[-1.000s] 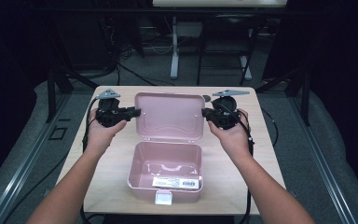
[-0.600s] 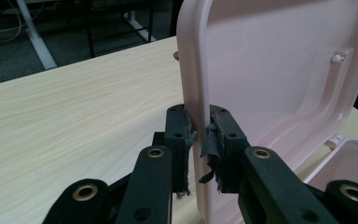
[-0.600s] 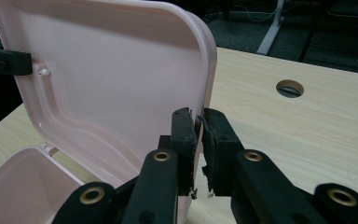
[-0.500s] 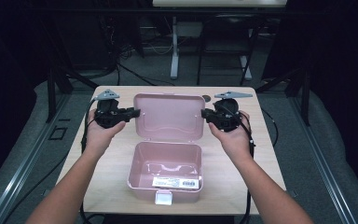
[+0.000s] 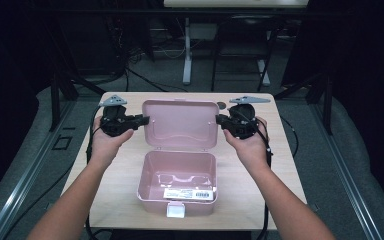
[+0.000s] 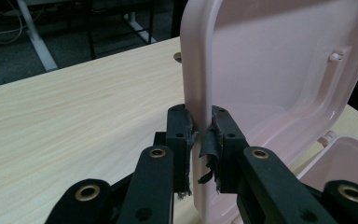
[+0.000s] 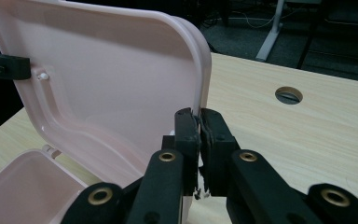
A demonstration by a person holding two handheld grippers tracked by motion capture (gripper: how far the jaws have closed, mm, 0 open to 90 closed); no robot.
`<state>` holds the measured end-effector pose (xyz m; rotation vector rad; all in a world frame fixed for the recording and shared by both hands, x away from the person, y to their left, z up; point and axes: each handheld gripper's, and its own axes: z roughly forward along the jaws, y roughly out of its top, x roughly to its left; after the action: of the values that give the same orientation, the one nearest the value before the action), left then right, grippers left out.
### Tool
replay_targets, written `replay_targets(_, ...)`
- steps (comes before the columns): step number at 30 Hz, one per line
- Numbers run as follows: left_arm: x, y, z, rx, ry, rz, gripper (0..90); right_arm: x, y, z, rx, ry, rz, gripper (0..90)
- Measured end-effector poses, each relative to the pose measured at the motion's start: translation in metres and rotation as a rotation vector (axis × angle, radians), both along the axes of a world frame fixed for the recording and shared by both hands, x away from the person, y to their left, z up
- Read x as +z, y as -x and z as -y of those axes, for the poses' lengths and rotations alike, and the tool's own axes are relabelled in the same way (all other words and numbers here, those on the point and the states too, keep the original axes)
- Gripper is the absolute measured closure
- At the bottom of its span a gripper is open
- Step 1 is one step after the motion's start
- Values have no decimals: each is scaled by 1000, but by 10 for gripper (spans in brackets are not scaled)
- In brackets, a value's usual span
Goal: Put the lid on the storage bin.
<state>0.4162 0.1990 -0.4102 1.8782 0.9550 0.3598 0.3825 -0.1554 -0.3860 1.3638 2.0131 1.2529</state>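
You have one pink plastic box (image 5: 176, 184) on the counter (image 5: 117, 165), with one lid (image 5: 180, 124) standing open and one white barcode label (image 5: 188, 193) on it. You hold two hand-held grippers, one left hand-held gripper (image 5: 142, 120) and one right hand-held gripper (image 5: 219, 120). The counter has one round hole (image 7: 288, 94).

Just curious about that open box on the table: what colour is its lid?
The lid is plain pale pink, like the box itself; the high view shows it best.

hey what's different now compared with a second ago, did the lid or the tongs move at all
Hardly anything. The left tongs have just been closing further on the left edge of the pink lid, and the right tongs likewise on its right edge. Both hands, the raised lid and the open box stayed where they were.
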Motion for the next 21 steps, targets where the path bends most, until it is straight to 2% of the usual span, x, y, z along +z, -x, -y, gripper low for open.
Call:
replay_targets(5,1,2,0,-6,-10,19,797,1,2,1,4,-1,-3,860)
replay_targets(8,2,5,-1,-12,0,23,797,2,6,1,7,-8,7,858)
replay_targets(13,4,11,0,-19,-16,43,798,3,14,1,21,-2,27,841)
replay_targets(21,7,18,-2,-27,-22,44,796,6,23,0,39,5,32,823)
